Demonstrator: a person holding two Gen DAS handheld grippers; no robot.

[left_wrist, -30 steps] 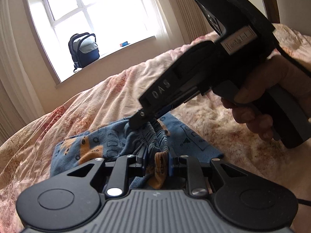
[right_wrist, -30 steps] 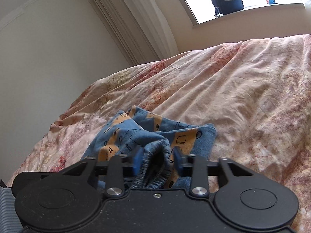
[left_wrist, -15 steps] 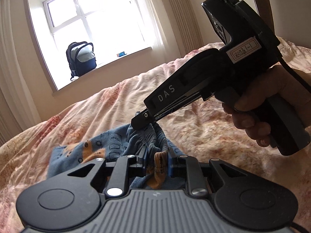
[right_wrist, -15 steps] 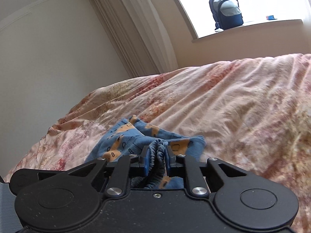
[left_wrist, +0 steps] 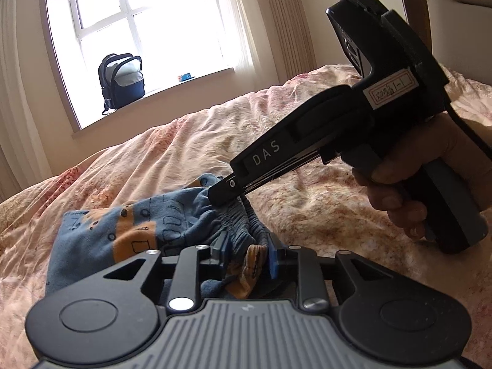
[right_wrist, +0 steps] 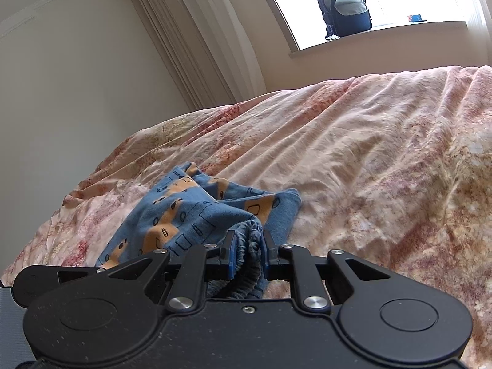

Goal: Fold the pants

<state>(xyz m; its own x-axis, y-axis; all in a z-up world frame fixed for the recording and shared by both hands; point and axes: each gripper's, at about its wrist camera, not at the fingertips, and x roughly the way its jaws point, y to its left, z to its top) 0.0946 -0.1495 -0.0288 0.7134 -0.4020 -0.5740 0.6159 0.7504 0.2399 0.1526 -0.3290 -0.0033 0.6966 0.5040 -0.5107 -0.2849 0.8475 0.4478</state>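
Observation:
Blue pants [left_wrist: 123, 230] with orange prints lie bunched on the bed. My left gripper [left_wrist: 247, 252] has the gathered waistband and an orange-printed fold between its blue pads; its jaws are opening, though the cloth still fills the gap. In the left wrist view my right gripper [left_wrist: 223, 195], held by a hand [left_wrist: 415, 184], bites the waistband from the right. In its own view the right gripper [right_wrist: 248, 246] is shut on the ribbed waistband, with the pants [right_wrist: 184, 212] spread to its left.
The flowered pink bedspread [right_wrist: 369, 153] stretches wrinkled to the far side and right. On the window sill stand a dark backpack [left_wrist: 121, 84] and a small blue thing [left_wrist: 185, 76]. Curtains hang on both sides; a wooden post [left_wrist: 412, 0] rises at top right.
The right gripper's jaws have narrowed onto the waistband. The left jaws have widened a little around the cloth. The waistband bunch now stands tighter between the two grippers.

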